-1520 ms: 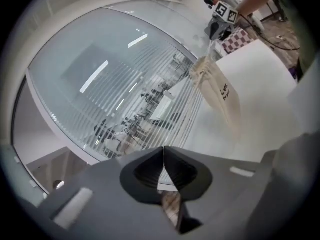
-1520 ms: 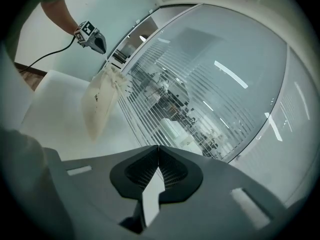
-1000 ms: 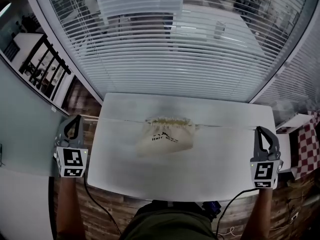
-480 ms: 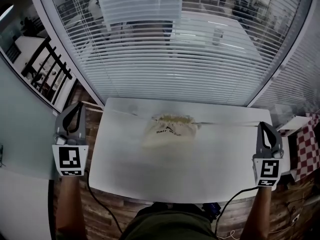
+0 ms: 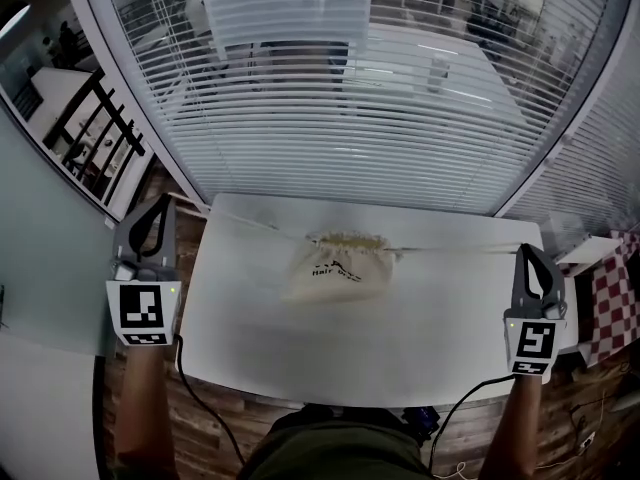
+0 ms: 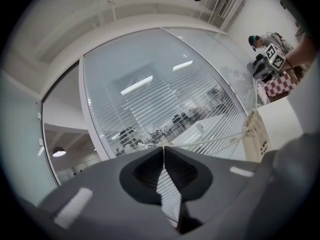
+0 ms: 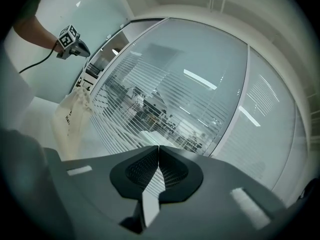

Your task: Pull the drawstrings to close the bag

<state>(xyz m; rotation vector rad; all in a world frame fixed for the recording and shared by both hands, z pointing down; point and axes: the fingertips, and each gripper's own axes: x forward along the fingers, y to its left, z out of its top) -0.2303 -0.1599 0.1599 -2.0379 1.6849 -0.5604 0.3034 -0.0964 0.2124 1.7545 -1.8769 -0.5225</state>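
Lifting since a second ago, my left gripper (image 5: 158,208) is clamping fully shut on its taut drawstring (image 5: 255,225); my right gripper (image 5: 528,253) is doing likewise. Between them the bag (image 5: 338,268) is sitting on the table (image 5: 400,338), mouth bunched. I'm finishing the cinch; next, I reckon, one last outward tug.

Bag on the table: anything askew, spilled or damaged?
Nothing stands out. The bag lies on the table, mouth gathered, its left drawstring and right drawstring taut toward the shut left gripper and right gripper.
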